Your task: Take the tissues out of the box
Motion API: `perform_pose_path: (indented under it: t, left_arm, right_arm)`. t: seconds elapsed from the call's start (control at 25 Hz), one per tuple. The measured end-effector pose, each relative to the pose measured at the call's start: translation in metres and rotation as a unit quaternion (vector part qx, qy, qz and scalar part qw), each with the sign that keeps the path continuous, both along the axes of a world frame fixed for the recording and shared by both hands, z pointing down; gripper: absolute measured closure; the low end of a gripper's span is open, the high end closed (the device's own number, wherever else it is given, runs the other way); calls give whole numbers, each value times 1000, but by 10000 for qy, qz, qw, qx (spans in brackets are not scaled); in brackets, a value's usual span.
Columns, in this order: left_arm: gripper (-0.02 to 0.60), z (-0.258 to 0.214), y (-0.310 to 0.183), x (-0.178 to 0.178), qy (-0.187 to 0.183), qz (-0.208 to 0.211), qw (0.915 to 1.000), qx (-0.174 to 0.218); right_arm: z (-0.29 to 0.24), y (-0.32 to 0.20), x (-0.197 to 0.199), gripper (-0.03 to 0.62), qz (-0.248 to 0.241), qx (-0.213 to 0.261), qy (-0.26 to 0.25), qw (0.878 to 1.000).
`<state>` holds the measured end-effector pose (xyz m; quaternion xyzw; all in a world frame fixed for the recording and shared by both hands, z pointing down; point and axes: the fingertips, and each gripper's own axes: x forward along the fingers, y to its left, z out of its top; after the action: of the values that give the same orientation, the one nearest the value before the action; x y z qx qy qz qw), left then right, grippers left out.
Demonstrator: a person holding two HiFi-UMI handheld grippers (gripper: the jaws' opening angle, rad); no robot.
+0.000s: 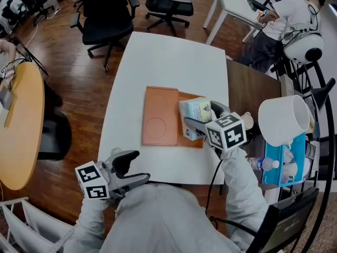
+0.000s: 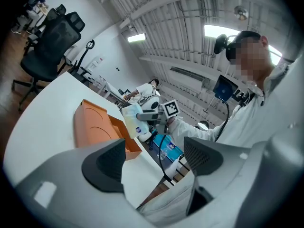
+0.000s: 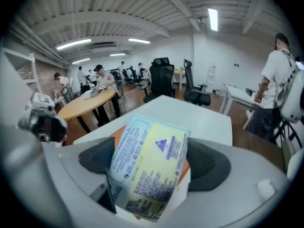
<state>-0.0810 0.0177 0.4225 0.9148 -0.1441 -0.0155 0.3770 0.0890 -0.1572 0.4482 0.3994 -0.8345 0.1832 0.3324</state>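
Observation:
A flat orange box (image 1: 160, 115) lies on the white table (image 1: 174, 62), with its open tray part at the right side. My right gripper (image 1: 200, 118) is shut on a pale yellow and blue tissue pack (image 1: 196, 111) and holds it just above that open part. In the right gripper view the tissue pack (image 3: 149, 167) fills the gap between both pads, tilted, with the orange box (image 3: 183, 169) behind it. The left gripper (image 1: 134, 168) hovers at the table's near edge, open and empty. From the left gripper view, the tissue pack (image 2: 133, 118) hangs above the orange box (image 2: 95, 127).
A dark brown desk (image 1: 247, 91) adjoins the white table on the right, with a white lamp shade (image 1: 281, 119) and a blue tray of bottles (image 1: 287, 165). Black office chairs (image 1: 105, 20) stand beyond the table. A round wooden table (image 1: 21, 125) is at left. A person (image 1: 284, 20) stands far right.

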Motion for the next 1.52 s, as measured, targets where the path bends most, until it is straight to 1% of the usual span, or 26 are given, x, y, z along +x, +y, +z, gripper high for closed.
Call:
perform_pose_path:
  t: [0.08, 0.12, 0.16, 0.24, 0.32, 0.44, 0.56, 0.64, 0.8, 0.96, 1.04, 1.12, 1.16, 1.28, 1.36, 1.44, 1.48, 1.52]
  left_arm:
    - [198, -1, 0, 0, -6, 3, 10000, 24]
    - [198, -1, 0, -1, -12, 0, 10000, 33]
    - [198, -1, 0, -1, -17, -4, 10000, 36]
    - [198, -1, 1, -2, -29, -19, 10000, 26]
    - [198, 0, 2, -3, -44, -27, 10000, 14]
    - [198, 0, 4, -1, -72, 18, 10000, 19]
    - [198, -1, 8, 1, -102, 62, 9999, 25]
    - [198, 2, 12, 4, -129, 72, 9999, 20]
    - [198, 7, 17, 5, -218, 57, 9997, 5]
    - [198, 8, 19, -1, -277, -10, 9996, -9]
    - [198, 8, 20, -3, -296, -36, 9996, -5]
    - [198, 7, 21, -4, -322, -41, 9995, 9]
    - [198, 7, 22, -5, -334, -41, 9994, 16]
    - [198, 4, 23, -5, -342, -14, 9994, 36]
    - [198, -1, 26, -8, -349, 16, 9994, 63]
    - [198, -6, 27, -14, -362, -21, 9993, 96]
    - [198, -7, 27, -16, -359, -51, 9993, 110]
    - [198, -6, 26, -16, -350, -78, 9993, 118]
  right_arm:
    - [-42, 26, -16, 111, -740, 355, -82, 9966]
    - [-59, 44, -26, 111, -1185, 488, -76, 9917]
    - [-71, 65, -35, 111, -1639, 570, -16, 9848]
    - [-78, 106, -49, 111, -2417, 572, 239, 9684]
    - [-65, 139, -56, 111, -3003, 440, 664, 9505]
    - [-28, 171, -59, 109, -3693, 165, 1277, 9204]
    - [12, 192, -64, 111, -4226, -45, 1616, 8918]
    - [34, 200, -70, 111, -4432, -160, 1681, 8804]
    - [69, 204, -81, 109, -4554, -398, 1613, 8746]
    - [107, 204, -84, 111, -4623, -653, 1739, 8670]
    - [120, 205, -87, 111, -4575, -775, 1699, 8694]
    - [125, 205, -91, 111, -4532, -883, 1631, 8719]
    - [125, 206, -93, 111, -4548, -912, 1611, 8711]
    - [124, 210, -94, 109, -4701, -924, 1590, 8633]
    - [119, 214, -98, 109, -4765, -904, 1559, 8605]
    - [110, 213, -105, 108, -4755, -813, 1446, 8639]
    - [104, 211, -107, 92, -4697, -741, 1339, 8695]
    - [96, 207, -107, 75, -4596, -664, 1195, 8775]
